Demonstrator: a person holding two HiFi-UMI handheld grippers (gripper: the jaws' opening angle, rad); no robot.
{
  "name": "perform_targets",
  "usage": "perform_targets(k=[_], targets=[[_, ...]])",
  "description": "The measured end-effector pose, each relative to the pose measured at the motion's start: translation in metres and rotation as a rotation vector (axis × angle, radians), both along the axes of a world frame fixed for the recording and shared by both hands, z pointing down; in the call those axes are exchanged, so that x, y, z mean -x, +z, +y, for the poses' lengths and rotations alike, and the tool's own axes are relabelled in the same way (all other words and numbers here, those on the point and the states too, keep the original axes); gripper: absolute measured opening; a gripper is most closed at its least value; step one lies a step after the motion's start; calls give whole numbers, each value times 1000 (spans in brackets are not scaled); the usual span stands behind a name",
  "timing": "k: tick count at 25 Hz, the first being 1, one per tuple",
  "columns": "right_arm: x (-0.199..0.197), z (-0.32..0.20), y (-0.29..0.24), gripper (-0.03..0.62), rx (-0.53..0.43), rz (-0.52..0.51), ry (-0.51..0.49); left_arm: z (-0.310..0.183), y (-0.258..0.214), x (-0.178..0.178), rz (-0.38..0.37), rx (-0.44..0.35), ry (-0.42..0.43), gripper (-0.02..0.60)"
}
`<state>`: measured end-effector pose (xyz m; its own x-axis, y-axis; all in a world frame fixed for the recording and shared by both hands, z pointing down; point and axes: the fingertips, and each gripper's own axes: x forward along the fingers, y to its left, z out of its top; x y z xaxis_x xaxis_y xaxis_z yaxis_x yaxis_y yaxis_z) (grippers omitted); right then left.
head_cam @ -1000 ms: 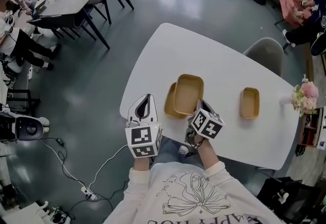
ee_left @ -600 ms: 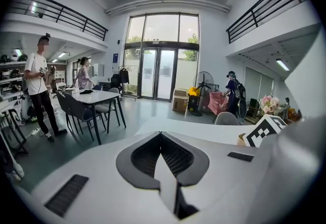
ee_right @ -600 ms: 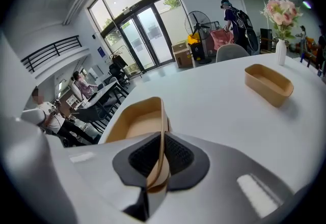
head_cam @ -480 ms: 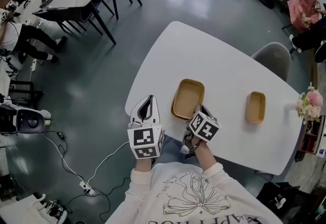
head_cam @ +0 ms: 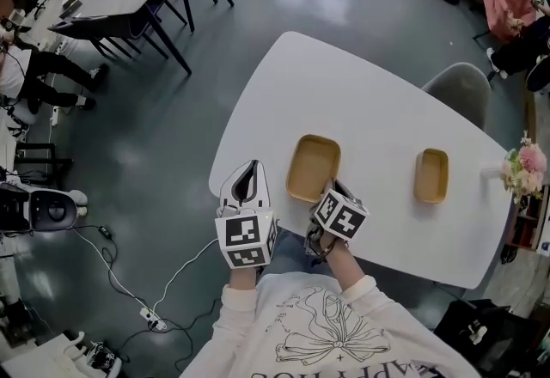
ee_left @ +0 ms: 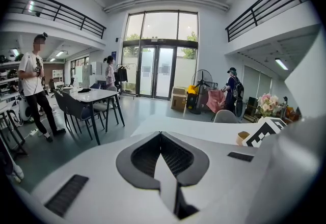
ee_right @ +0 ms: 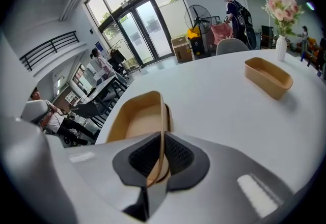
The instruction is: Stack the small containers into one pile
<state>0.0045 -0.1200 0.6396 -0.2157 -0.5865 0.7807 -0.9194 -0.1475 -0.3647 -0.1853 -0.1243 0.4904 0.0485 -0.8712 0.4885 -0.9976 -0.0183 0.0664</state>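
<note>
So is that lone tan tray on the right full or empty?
Empty: in the head view the lone tray shows only its bare tan bottom, nothing inside.

left gripper (ee_left: 161, 135) | fingers (ee_left: 146, 156) pressed together | white table (ee_left: 204, 129) beyond | person (ee_left: 33, 85) standing far left

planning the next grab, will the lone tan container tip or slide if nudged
The lone container looks low and wide, so tipping seems unlikely. On the smooth white table it would probably slide; thin walls suggest lightness.
</note>
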Motion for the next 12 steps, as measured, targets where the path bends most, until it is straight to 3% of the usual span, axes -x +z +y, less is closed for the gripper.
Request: perform_targets(k=[7, 10, 12], targets=[[3, 3, 5, 39, 14, -17, -32, -2, 0, -10, 0, 0, 18, 6], [7, -3, -2, 130, -34, -38, -58, -6, -2, -14, 0, -1, 35, 7], [3, -9, -8, 133, -63, -41, -55, -11, -5, -18, -1, -4, 52, 7]])
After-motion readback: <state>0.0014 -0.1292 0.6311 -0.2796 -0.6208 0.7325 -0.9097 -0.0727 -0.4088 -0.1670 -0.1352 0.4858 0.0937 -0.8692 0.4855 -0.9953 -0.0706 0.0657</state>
